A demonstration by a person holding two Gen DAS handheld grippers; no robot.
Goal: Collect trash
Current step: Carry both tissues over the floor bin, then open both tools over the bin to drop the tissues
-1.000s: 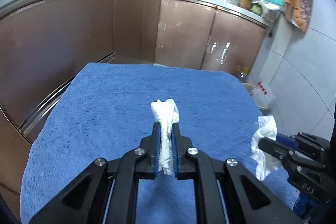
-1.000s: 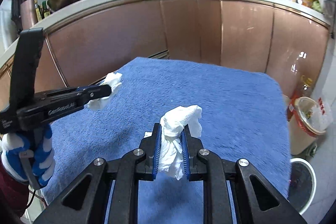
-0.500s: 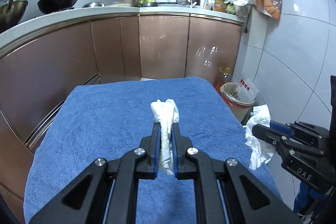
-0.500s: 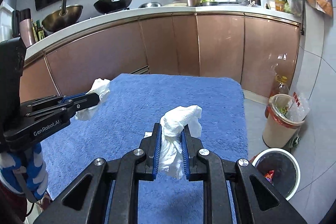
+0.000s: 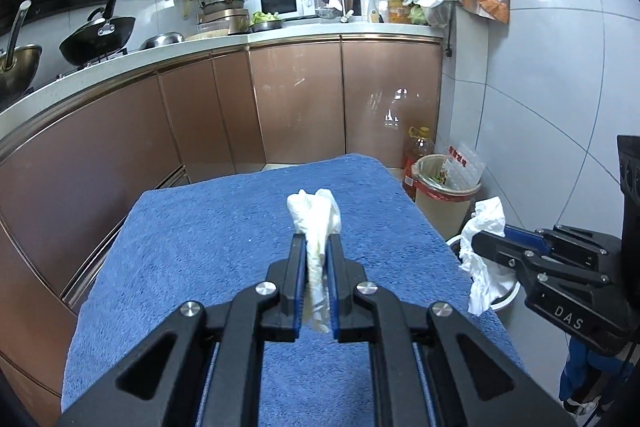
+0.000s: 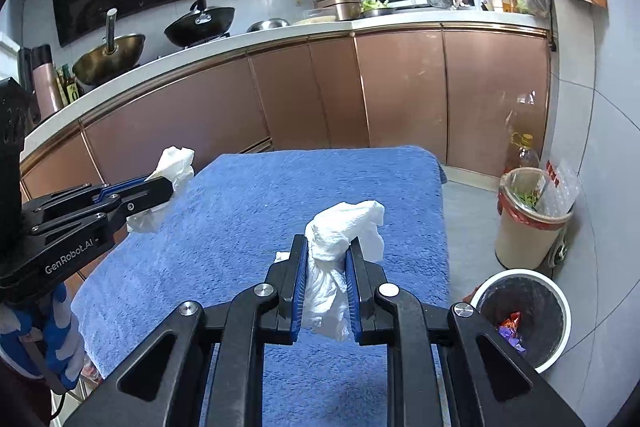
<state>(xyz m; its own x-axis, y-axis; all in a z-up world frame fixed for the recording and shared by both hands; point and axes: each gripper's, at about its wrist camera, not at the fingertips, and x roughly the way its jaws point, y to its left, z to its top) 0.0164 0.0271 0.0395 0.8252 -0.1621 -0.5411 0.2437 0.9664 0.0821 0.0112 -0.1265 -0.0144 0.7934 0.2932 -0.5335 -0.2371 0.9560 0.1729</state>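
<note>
Between the blue-padded jaws of the left gripper (image 5: 316, 263): a narrow crumpled white tissue wad (image 5: 314, 223), pinched upright, held above the blue terry towel covering the table (image 5: 200, 239). Between the jaws of the right gripper (image 6: 326, 267): a bulkier crumpled white paper tissue (image 6: 340, 227), likewise clamped tight and lifted clear of the towel. Both pieces of trash off the surface, none visible left lying on the cloth. Carrying step, then, by the look of it: pick-up finished, disposal not yet done.

Outward to the right, on the grey floor just beside the table edge: a round white-rimmed waste bin with a dark liner (image 6: 524, 319), open-topped, some coloured wrappers at the bottom. Farther off by the tiled wall: a taller beige bin with a red bag rim (image 6: 528, 223), already fairly full, next to a yellow-capped oil bottle (image 6: 522, 153). Beyond: copper-coloured cabinet fronts (image 6: 400, 95).

Next move, likely: right gripper swung over the nearer white-rimmed bin, lowered above its mouth, jaws spread to drop the tissue; then the same for the left, needing a longer reach across the table corner. Worth watching: thin paper clinging to the pads.
</note>
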